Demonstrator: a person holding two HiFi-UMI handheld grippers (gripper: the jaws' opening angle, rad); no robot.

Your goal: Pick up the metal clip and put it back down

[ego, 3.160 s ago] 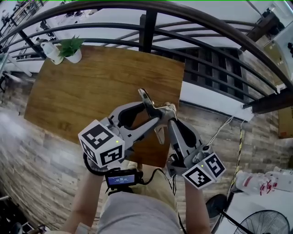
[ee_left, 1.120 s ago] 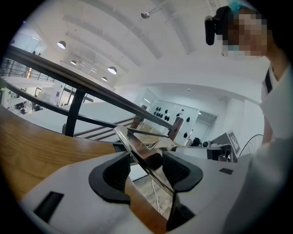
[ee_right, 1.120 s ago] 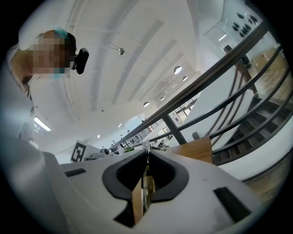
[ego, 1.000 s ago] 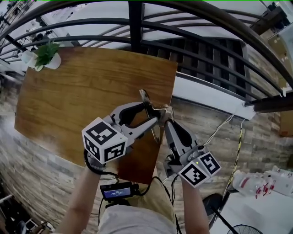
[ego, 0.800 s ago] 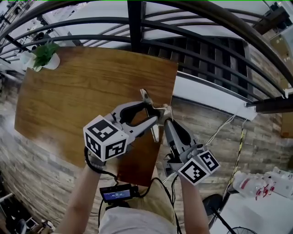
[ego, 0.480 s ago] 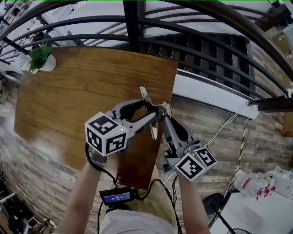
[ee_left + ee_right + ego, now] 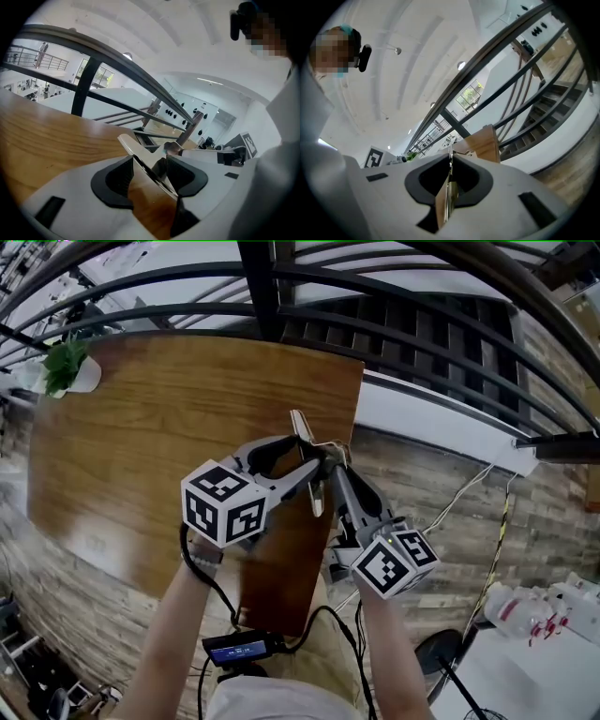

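Note:
A metal clip hangs in the air over the right end of the wooden table, one silver handle up and one down. My left gripper is shut on it from the left, and my right gripper is shut on it from the right, tips nearly meeting. In the left gripper view the clip's flat blade crosses slantwise between the dark pads of that gripper. The right gripper view shows the clip edge-on, pinched in that gripper.
A potted plant stands at the table's far left corner. A dark metal railing runs behind the table, with stairs beyond. A cable trails on the plank floor at right. A small display hangs at the person's waist.
Both grippers, still holding the clip together, have sunk toward the table and shifted slightly away from the person. Neither grip has changed.

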